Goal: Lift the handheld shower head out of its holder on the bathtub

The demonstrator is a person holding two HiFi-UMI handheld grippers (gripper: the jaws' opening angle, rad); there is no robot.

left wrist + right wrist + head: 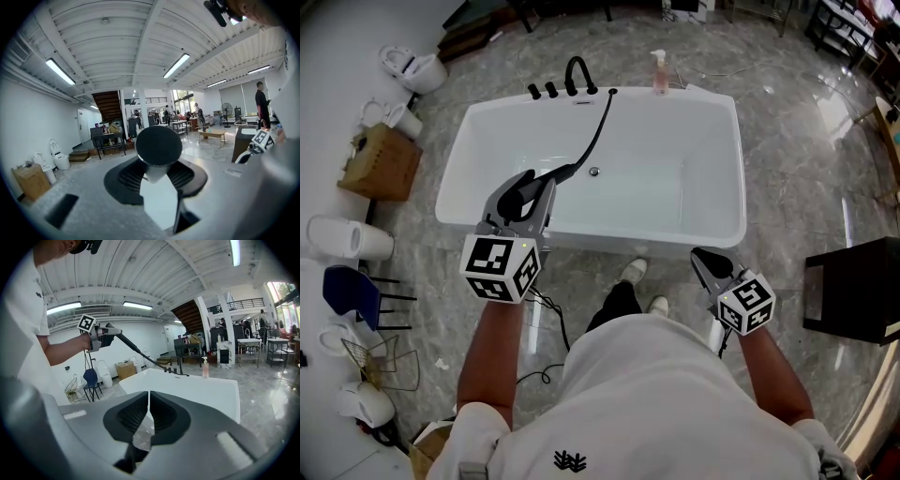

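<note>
The white bathtub (712, 234) stands in front of me, with a black faucet (577, 73) on its far rim. My left gripper (530, 190) is raised over the tub's near left corner and is shut on the black handheld shower head (560, 172). The black hose (598, 131) runs from it back to the far rim. In the left gripper view the shower head's round dark end (158, 145) fills the space between the jaws. My right gripper (709, 263) hangs by the tub's front right, shut and holding nothing; its jaws (149, 404) meet with only a thin slit.
A pink soap bottle (660, 73) stands on the far rim. Toilets, a cardboard box (380, 161) and a blue chair (352, 291) line the left wall. A dark cabinet (853, 291) stands at the right. The person's feet (633, 272) are close to the tub front.
</note>
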